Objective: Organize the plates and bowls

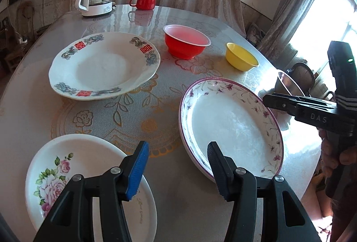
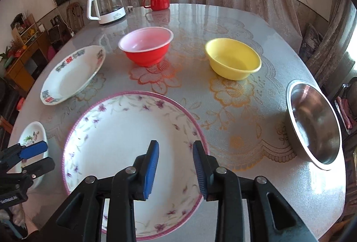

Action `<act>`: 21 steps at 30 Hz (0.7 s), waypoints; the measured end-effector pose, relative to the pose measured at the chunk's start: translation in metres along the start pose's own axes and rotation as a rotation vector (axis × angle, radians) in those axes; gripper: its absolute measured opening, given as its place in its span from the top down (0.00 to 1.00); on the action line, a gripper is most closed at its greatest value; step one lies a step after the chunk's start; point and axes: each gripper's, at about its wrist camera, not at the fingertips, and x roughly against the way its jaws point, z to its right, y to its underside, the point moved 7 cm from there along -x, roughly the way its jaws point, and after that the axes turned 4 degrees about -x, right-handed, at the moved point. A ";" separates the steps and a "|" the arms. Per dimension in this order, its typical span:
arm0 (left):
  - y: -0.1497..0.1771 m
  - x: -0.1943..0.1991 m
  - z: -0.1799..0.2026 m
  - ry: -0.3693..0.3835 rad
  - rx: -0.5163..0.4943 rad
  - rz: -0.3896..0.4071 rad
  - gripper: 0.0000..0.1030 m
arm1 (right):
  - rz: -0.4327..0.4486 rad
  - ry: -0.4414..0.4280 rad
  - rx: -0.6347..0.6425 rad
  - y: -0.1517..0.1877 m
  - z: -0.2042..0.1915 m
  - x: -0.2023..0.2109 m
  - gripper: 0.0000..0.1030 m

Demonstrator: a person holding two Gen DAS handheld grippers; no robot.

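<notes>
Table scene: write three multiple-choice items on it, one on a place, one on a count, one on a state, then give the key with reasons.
1. What stands beside the red mug at the table's far edge?
A. a steel bowl
B. a glass kettle
C. a yellow bowl

2. How many plates lie on the table?
A. two
B. three
C. five

3. How does the right gripper stand?
A. open, empty
B. shut on a plate
C. shut on a bowl

Key: 1 B, the glass kettle stands left of the mug. 2 B, the purple-rimmed plate, the rose plate and the red-character plate. 3 A, its pads stand apart above the purple-rimmed plate.
</notes>
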 end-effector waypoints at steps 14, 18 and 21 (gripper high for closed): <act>-0.036 0.022 -0.075 -0.098 0.184 0.083 0.39 | 0.015 -0.404 -0.147 -0.081 -0.059 0.015 0.61; -0.038 0.017 -0.104 -0.141 0.254 0.065 0.40 | -0.060 -0.413 -0.156 -0.069 -0.084 -0.038 0.69; -0.043 0.012 -0.127 -0.177 0.291 0.060 0.40 | -0.091 -0.419 -0.192 -0.068 -0.093 -0.070 0.73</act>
